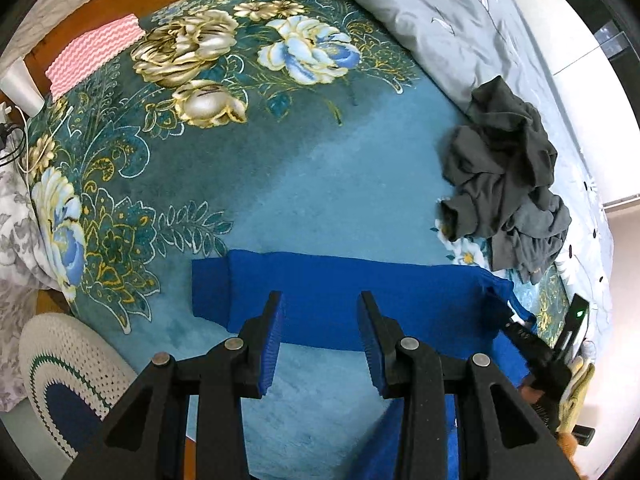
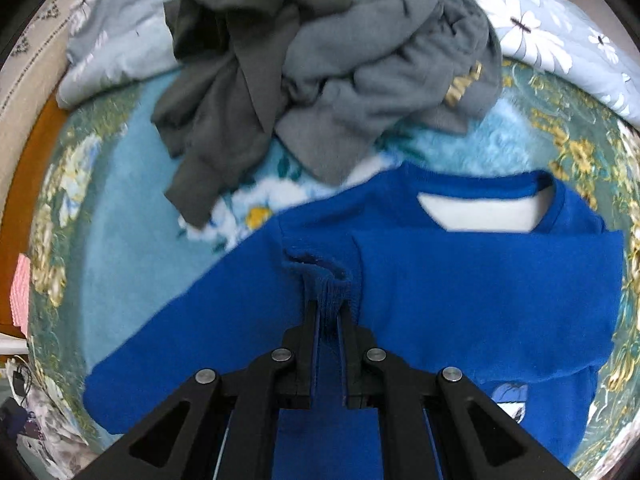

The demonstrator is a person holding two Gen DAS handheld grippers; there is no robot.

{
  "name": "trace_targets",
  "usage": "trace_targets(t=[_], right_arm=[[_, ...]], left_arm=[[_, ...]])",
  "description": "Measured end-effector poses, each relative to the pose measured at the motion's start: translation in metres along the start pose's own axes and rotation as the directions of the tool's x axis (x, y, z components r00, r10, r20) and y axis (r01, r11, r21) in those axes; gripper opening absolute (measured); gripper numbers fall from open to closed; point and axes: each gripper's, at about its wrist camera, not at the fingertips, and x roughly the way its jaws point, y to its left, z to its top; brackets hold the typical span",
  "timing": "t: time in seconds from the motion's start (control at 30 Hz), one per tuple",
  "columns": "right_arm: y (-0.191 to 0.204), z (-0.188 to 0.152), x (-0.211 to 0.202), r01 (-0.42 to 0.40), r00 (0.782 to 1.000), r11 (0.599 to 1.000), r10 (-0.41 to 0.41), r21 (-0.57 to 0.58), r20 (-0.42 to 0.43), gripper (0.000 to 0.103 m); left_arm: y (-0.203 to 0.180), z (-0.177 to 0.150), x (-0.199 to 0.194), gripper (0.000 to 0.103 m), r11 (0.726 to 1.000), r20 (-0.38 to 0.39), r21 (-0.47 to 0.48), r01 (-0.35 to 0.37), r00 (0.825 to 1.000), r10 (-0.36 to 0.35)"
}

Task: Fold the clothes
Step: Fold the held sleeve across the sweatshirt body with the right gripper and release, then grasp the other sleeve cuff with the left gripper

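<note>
The blue sweater (image 2: 460, 280) is a matt knit with ribbed cuffs, lying on a plush, fuzzy floral blanket (image 1: 248, 152). The grey clothes (image 2: 320, 64) look soft and fleecy (one piece thinner, smoother). Both grippers are matt black plastic with dull metal pins; the left gripper (image 1: 320, 304) carries ridged blue pads.

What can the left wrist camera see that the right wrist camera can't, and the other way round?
Only the left wrist view shows the open left gripper hovering over a blue sleeve, a white cup and a crocheted round mat.

Only the right wrist view shows the right gripper shut on a bunched fold of the blue sweater, and the sweater's neckline.

Both show the blue sweater, the crumpled grey clothes beyond it, a pink folded cloth and the floral teal blanket underneath.
</note>
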Motion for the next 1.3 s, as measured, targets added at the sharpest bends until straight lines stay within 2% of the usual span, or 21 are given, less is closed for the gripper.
trace_targets(t=[0.2,0.27,0.33,0.43,0.53,0.63,0.73,0.83,0.93,1.13,1.2,1.3], right_arm=[[0.001,-0.013,0.011,-0.035,0.998,0.999,0.034,-0.007,-0.047,0.013],[-0.003,-0.014,0.006,-0.064,0.996,0.998,0.064,-0.003,-0.055,0.019],[-0.008,-0.013,-0.004,-0.098,0.994,0.995,0.098,0.004,-0.052,0.032],[-0.017,-0.012,-0.02,-0.149,0.988,0.989,0.15,0.013,-0.047,0.036],[-0.035,-0.011,-0.045,-0.169,0.985,0.984,0.17,0.052,-0.014,0.036],[-0.057,-0.012,-0.073,-0.154,0.988,0.983,0.152,0.097,0.031,0.036],[-0.078,-0.018,-0.1,-0.126,0.991,0.985,0.119,0.121,0.062,0.036],[-0.095,-0.032,-0.121,-0.086,0.995,0.988,0.078,0.129,0.065,0.036],[-0.108,-0.046,-0.132,-0.061,0.997,0.986,0.053,0.153,0.056,0.036],[-0.112,-0.07,-0.144,-0.031,0.999,0.987,0.024,0.159,0.046,0.036],[-0.111,-0.073,-0.148,-0.023,0.999,0.989,0.017,0.147,0.044,0.036],[-0.111,-0.077,-0.152,-0.011,0.999,0.991,0.005,0.131,0.044,0.036]], left_arm=[[-0.002,-0.001,0.01,0.038,1.0,-0.023,-0.007,-0.006,1.0,0.006],[-0.003,-0.002,0.012,0.038,1.0,-0.029,-0.012,-0.002,1.0,0.002],[-0.004,-0.003,0.014,0.038,1.0,-0.032,-0.024,0.006,0.999,-0.007],[-0.001,-0.004,0.015,0.038,0.997,-0.029,-0.072,0.027,0.999,-0.03],[0.014,-0.004,0.017,0.038,0.984,-0.019,-0.17,0.061,0.998,-0.065],[0.038,-0.005,0.02,0.038,0.951,0.002,-0.293,0.095,0.995,-0.098],[0.075,-0.013,0.025,0.038,0.896,0.023,-0.43,0.113,0.993,-0.114],[0.111,-0.029,0.037,0.038,0.836,0.012,-0.54,0.094,0.994,-0.104],[0.132,-0.045,0.056,0.038,0.796,-0.013,-0.6,0.081,0.994,-0.111],[0.149,-0.063,0.1,0.038,0.705,-0.011,-0.699,0.12,0.984,-0.179],[0.148,-0.065,0.112,0.038,0.7,-0.018,-0.706,0.11,0.985,-0.173],[0.145,-0.066,0.125,0.038,0.716,-0.027,-0.692,0.09,0.988,-0.151]])
